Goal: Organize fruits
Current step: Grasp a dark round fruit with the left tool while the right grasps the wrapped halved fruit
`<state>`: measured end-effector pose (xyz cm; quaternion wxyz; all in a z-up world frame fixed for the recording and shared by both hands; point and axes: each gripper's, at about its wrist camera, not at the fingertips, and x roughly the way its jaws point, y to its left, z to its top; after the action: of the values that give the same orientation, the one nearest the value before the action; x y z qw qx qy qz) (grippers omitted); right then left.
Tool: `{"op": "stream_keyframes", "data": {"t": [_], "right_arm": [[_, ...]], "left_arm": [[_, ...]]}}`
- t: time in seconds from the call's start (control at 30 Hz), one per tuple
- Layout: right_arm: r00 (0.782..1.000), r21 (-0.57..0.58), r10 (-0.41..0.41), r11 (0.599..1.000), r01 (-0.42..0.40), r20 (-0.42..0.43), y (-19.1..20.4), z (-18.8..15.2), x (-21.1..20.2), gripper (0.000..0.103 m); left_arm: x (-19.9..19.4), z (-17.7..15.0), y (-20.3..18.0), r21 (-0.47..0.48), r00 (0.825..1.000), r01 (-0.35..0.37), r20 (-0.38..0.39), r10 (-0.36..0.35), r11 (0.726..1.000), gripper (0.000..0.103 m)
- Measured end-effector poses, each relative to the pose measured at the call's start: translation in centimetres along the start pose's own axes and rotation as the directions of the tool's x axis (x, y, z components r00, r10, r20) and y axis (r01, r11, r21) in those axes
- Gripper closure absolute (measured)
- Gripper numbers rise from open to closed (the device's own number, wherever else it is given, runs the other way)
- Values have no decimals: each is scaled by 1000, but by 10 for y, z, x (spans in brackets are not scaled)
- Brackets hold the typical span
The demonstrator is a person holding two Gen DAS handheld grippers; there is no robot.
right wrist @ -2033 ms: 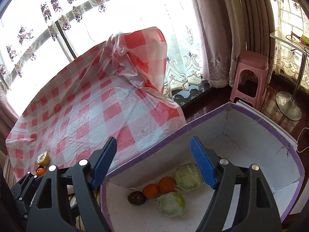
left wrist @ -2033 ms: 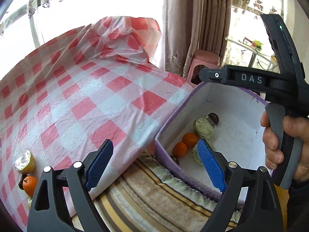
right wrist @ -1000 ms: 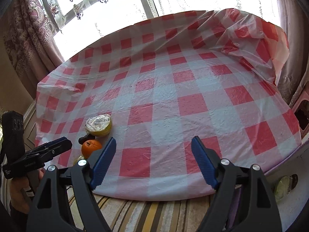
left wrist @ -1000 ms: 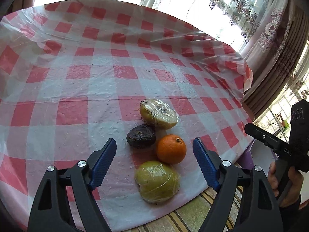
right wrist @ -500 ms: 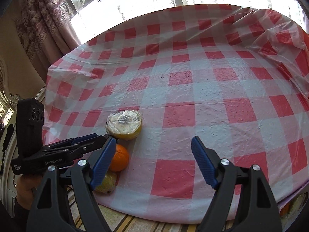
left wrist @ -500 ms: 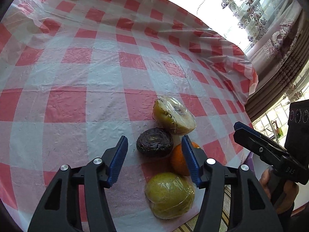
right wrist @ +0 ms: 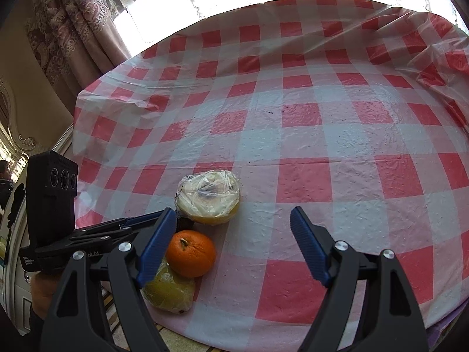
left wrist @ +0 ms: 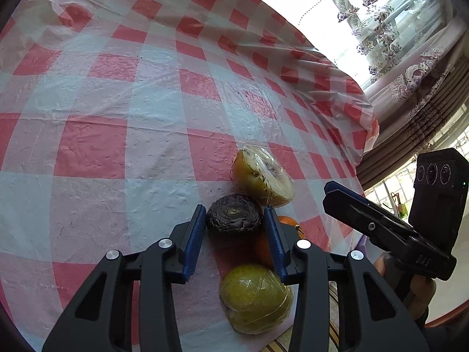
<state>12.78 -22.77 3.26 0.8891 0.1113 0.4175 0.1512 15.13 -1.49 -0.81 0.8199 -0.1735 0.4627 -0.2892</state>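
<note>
Several fruits sit near the front edge of the checked tablecloth [left wrist: 146,117]. My left gripper [left wrist: 234,220] is shut on a dark wrinkled fruit [left wrist: 234,212], its blue pads against both sides. Behind it lies a plastic-wrapped cut yellow fruit [left wrist: 262,176], also in the right wrist view [right wrist: 208,196]. An orange [right wrist: 190,253] sits beside it, mostly hidden by my left finger in the left wrist view [left wrist: 288,221]. A wrapped green-yellow fruit [left wrist: 255,299] lies nearest the edge. My right gripper [right wrist: 234,245] is open and empty above the cloth, right of the orange.
The tablecloth [right wrist: 322,146] drops off at the front edge onto a striped cover [right wrist: 176,334]. Curtains [right wrist: 79,29] and bright windows stand behind the table. The right gripper's body [left wrist: 410,234] is close on the right in the left wrist view.
My left gripper moved forward and closed onto the dark wrinkled fruit. My right gripper swung from the box over to the table and came nearer the fruits.
</note>
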Motion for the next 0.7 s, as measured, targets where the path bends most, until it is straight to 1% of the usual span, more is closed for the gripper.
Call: {"op": "stream_keyframes", "data": {"t": [0.1,0.17,0.23,0.33,0.47,0.53,0.63,0.7], "right_arm": [[1000,-16,-1,1000,1,-10,7,2,7,23],[1000,-24,3,1000,-3,-15,12,3,11,23],[1000,-38,0,999,-1,-22,18,4,16,23],[999,-67,-2,998,-1,-34,28,4,22,23],[998,-140,-56,989,50,-41,46,2,30,23],[995,-175,-93,981,83,-45,54,1,34,23],[990,-206,-130,971,117,-48,61,1,42,23],[984,-224,-169,962,155,-45,63,1,48,23]], "left_arm": [[-8,1,4,-1,999,-39,36,39,999,64],[-15,3,8,-5,994,-85,73,85,996,64],[-23,5,11,2,983,-149,110,147,989,64],[-31,7,15,11,965,-223,144,219,975,64],[-37,8,19,24,941,-301,169,293,953,64],[-39,8,20,33,932,-327,175,316,945,64],[-38,7,21,41,931,-335,169,324,941,64],[-37,6,21,48,930,-339,166,327,940,64]]}}
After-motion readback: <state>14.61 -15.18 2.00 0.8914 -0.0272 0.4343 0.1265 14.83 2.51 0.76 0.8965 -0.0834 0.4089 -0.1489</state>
